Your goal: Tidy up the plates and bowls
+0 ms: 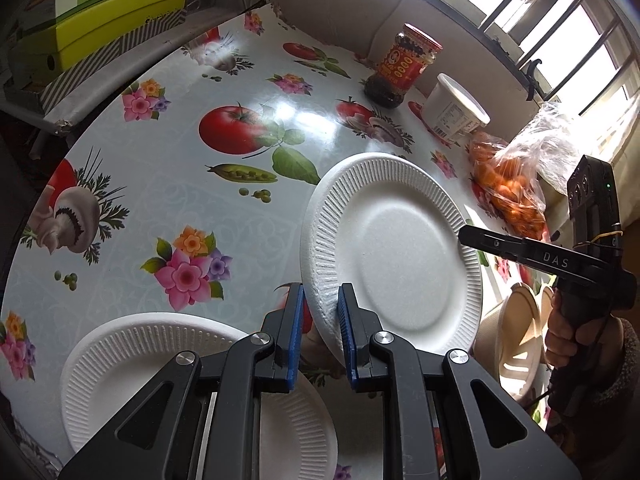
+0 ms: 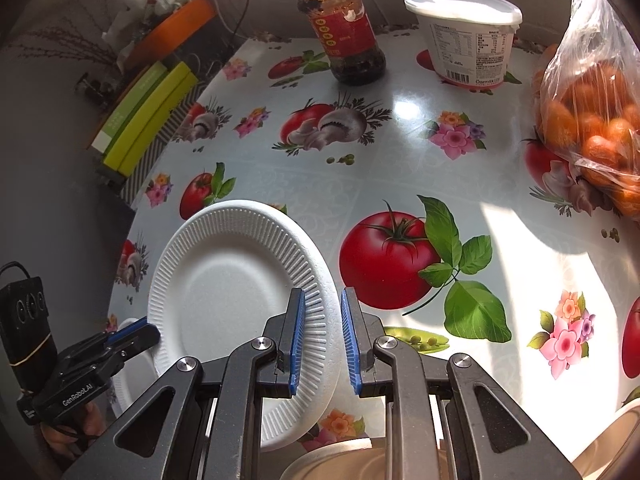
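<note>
Presently I hold the white ribbed foam plate [image 1: 400,248] tilted above the tabletop [image 1: 224,216], my left hand-held gripper [image 1: 319,334] and right hand-held gripper [image 2: 323,338] each clamped on opposite rims, probably to stack it on the second white ribbed foam plate [image 1: 132,360].

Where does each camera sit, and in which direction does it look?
Left wrist: on the left gripper, facing along its fingers at the raised foam plate; right gripper and its hand show.
Right wrist: on the right gripper, facing the same plate from its opposite edge; left gripper shows.
Shared: the plate, chili sauce jar, white tub, bag of oranges.
</note>
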The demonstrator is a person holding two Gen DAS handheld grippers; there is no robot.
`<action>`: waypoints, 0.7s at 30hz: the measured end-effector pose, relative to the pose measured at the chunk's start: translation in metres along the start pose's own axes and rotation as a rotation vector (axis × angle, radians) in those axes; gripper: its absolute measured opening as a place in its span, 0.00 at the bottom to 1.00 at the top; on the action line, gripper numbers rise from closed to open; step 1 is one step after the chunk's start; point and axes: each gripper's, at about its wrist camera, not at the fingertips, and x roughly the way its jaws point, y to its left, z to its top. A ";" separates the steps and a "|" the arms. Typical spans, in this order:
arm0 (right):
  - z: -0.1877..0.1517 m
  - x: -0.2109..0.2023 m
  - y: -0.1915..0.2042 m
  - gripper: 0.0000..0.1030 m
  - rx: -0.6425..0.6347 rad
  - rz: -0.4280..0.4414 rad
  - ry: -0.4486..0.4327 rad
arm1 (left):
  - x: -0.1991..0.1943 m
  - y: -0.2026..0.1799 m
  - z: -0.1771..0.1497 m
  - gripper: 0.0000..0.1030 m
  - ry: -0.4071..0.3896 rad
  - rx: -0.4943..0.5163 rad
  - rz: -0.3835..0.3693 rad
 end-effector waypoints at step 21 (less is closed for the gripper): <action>-0.015 -0.006 0.053 0.17 -0.073 0.017 -0.002 | -0.041 0.029 -0.022 0.18 -0.053 -0.042 0.008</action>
